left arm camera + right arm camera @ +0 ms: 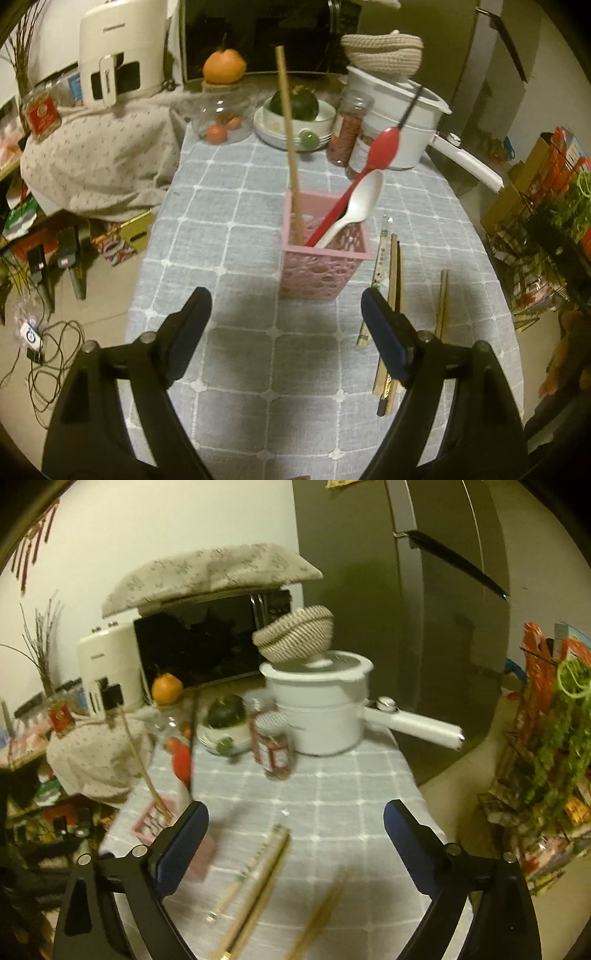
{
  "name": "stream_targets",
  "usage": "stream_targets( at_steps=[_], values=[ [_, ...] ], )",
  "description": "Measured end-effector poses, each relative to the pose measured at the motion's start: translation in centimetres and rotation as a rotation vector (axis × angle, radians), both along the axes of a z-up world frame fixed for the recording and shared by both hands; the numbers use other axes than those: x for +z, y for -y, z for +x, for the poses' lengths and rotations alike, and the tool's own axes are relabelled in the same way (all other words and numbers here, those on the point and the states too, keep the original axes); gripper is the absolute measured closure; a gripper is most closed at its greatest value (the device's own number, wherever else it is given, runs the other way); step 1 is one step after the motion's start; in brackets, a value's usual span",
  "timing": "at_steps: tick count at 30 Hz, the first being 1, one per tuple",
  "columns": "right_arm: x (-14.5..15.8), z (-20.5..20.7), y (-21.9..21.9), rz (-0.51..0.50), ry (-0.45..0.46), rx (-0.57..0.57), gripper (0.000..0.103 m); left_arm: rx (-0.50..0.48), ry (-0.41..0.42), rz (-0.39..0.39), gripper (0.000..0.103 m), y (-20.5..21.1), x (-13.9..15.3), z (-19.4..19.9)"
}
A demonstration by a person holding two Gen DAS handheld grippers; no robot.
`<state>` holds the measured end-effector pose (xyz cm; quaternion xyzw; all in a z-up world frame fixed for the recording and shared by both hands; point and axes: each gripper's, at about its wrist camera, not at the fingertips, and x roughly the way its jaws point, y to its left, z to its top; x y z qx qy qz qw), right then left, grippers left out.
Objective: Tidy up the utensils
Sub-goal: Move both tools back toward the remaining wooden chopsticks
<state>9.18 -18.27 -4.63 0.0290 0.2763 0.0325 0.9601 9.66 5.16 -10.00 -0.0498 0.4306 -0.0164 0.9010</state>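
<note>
A pink plastic holder, square and pierced with a lattice of holes, is seen standing upright near the middle of the bench, which is covered by a grey cloth with a white grid. Three utensils are held in it: a long wooden chopstick standing nearly upright, a red spoon leaning toward the far right corner, and a white spoon lying just under it. More chopsticks are laid flat on the cloth just beside the holder, toward the right edge, with a further pair nearer that edge.

The left gripper is held with its jaws spread wide, nothing between them, in front of the holder. The right gripper is likewise empty, jaws spread above the loose chopsticks, which appear blurred.

Along the far edge, a white pot with a woven bowl on top is seen.
</note>
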Motion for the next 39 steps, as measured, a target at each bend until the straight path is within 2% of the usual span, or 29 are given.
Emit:
stream_targets(
  at_steps=[5, 13, 17, 24, 28, 39],
  values=[
    [-1.4, -0.1, 1.7, 0.0, -0.041, -0.036, 0.006, -0.036, 0.029, 0.028, 0.014, 1.5, -0.6, -0.1],
    [-5.0, 1.0, 5.1, -0.009, -0.206, -0.113, 0.006, -0.131, 0.015, 0.057, 0.014, 5.2, -2.8, -0.4],
    [-6.8, 1.5, 6.1, -0.037, -0.263, -0.126, 0.006, -0.191, -0.013, 0.086, 0.014, 7.0, -4.0, -0.3],
    [-10.2, 2.6, 5.8, -0.095, -0.407, -0.065, 0.006, -0.296, -0.096, 0.063, 0.014, 9.1, -6.0, -0.2],
    [-12.1, 3.6, 5.5, -0.111, -0.476, -0.04, 0.006, -0.31, -0.108, 0.056, 0.014, 9.5, -6.4, -0.2],
    [-14.9, 6.1, 6.0, -0.081, -0.561, -0.057, 0.006, -0.286, -0.142, 0.04, 0.014, 8.7, -7.3, 0.1]
  ],
)
